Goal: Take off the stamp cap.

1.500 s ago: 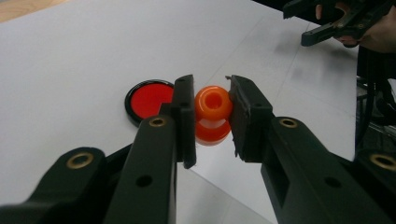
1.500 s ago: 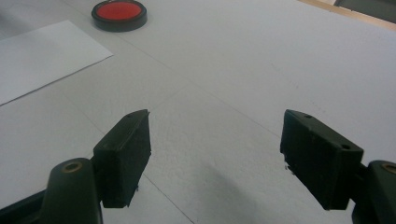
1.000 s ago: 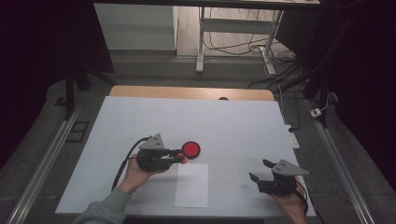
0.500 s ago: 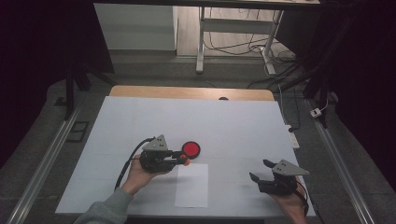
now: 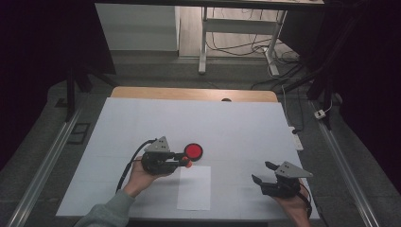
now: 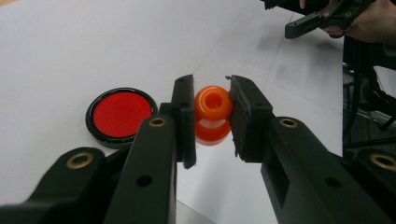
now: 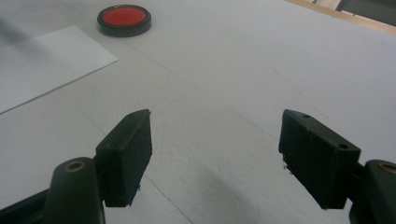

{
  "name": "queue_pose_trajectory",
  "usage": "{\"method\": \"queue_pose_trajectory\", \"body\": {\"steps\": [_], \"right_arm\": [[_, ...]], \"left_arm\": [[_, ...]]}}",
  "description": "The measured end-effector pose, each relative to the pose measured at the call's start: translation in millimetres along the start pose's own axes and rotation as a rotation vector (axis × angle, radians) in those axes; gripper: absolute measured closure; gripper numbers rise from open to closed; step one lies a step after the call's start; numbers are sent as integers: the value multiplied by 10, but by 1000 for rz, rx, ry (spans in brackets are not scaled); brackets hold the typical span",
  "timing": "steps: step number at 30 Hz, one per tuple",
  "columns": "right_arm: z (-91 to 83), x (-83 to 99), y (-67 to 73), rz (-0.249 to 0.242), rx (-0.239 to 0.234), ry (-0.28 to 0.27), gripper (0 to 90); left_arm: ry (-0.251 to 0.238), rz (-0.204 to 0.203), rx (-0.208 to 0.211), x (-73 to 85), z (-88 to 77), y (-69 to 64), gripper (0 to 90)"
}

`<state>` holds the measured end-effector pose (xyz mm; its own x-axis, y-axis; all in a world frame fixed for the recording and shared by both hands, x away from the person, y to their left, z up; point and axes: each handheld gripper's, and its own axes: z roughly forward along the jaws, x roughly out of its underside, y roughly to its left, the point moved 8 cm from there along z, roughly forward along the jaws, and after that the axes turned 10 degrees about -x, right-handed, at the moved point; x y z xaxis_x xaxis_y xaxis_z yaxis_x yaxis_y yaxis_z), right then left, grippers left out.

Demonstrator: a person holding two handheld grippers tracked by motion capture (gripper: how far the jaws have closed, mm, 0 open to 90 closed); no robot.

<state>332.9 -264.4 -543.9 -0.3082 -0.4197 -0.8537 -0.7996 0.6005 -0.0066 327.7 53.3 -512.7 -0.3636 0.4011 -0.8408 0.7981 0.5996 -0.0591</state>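
Holding an orange knob [image 6: 213, 114] tight, the left gripper [image 6: 210, 116] sits just beside the red pad [image 6: 121, 114], while the right gripper [image 7: 215, 158] waits wide open, well apart

I could read no text, label, brand, number or sign anywhere. The white sheet of paper [image 5: 194, 187] in front of me was blank, and the red disc [image 6: 120, 114] and the orange piece [image 6: 213, 115] carried no markings.
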Motion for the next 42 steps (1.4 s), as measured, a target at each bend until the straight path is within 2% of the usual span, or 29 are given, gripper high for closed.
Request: {"method": "queue_pose_trajectory", "body": {"steps": [5, 13, 27, 37, 42], "right_arm": [[40, -59, 44, 6, -19, -1, 258], [117, -176, 135, -18, -31, -1, 274], [323, -381, 295, -19, -77, -37, 289], [432, -412, 395, -30, -106, -21, 290], [484, -453, 436, -45, -102, -18, 290]], "left_arm": [[1, -1, -1, 1, 5, 2, 723], [-6, -5, -3, -5, -11, 10, 723], [-2, -7, -2, 7, -3, 19, 723], [-1, -9, -3, 15, 7, 26, 723], [0, -8, -5, 20, 6, 33, 723]]}}
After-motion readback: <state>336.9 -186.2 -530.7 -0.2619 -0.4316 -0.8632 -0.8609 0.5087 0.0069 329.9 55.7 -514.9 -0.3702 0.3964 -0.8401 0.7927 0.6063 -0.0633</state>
